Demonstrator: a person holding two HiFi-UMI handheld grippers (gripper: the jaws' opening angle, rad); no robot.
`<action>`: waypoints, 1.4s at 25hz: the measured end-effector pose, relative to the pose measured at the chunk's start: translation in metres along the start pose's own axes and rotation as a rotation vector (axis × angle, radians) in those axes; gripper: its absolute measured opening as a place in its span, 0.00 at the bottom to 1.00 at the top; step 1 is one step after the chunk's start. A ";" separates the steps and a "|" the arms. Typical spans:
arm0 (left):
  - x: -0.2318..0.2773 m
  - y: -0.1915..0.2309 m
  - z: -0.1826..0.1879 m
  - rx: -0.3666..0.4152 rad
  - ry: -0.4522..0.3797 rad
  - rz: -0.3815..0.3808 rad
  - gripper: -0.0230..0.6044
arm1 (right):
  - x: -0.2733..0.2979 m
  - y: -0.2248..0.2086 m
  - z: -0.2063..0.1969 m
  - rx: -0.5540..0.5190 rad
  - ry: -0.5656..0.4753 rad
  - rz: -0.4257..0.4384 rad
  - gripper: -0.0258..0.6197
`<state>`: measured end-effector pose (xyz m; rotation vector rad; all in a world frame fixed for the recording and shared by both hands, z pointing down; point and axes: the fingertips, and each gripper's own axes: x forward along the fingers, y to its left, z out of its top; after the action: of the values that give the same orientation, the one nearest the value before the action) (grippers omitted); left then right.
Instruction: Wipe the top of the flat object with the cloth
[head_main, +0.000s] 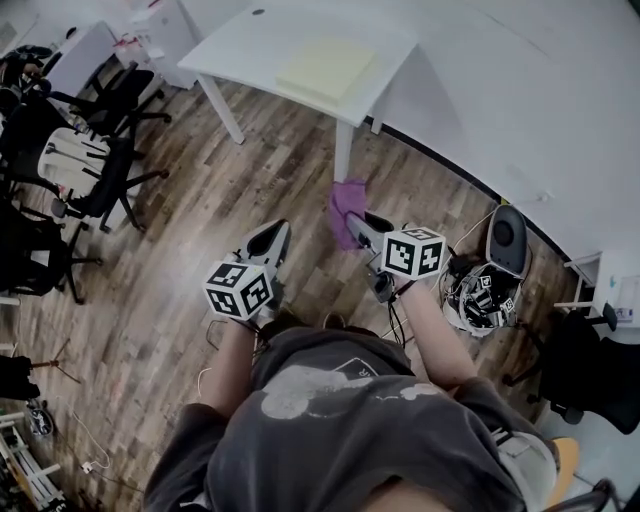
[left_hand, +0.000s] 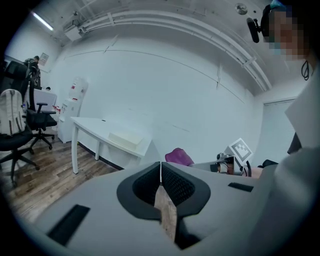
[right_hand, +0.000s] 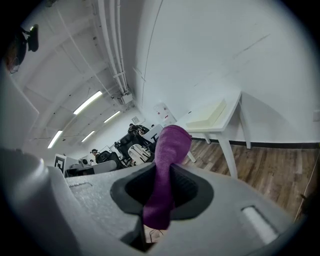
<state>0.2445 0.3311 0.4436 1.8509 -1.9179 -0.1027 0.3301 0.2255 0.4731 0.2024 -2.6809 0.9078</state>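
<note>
Two grippers are held out low in front of the person, near the middle of the frame. The left gripper (head_main: 270, 238) has its jaws pressed together with nothing in them. The right gripper (head_main: 362, 228) pinches the purple cloth (head_main: 345, 208), which sticks out past its tips. The flat object (head_main: 326, 68), a pale yellow pad, lies on the white table (head_main: 240, 45) at the top, well apart from the cloth.

Purple cloth (right_hand: 169, 147) bunched; pale yellow pad (head_main: 326, 68) flat on table (head_main: 250, 42).
</note>
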 end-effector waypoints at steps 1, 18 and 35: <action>0.000 0.003 0.000 -0.004 0.001 0.005 0.05 | 0.003 -0.002 0.001 0.008 0.000 -0.003 0.15; 0.052 0.123 0.037 -0.051 0.035 -0.040 0.05 | 0.112 -0.040 0.044 0.093 -0.005 -0.108 0.15; 0.138 0.259 0.111 -0.075 0.098 -0.162 0.05 | 0.226 -0.072 0.125 0.137 -0.051 -0.264 0.16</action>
<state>-0.0347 0.1921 0.4789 1.9223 -1.6743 -0.1319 0.1037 0.0839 0.4938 0.6017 -2.5562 1.0115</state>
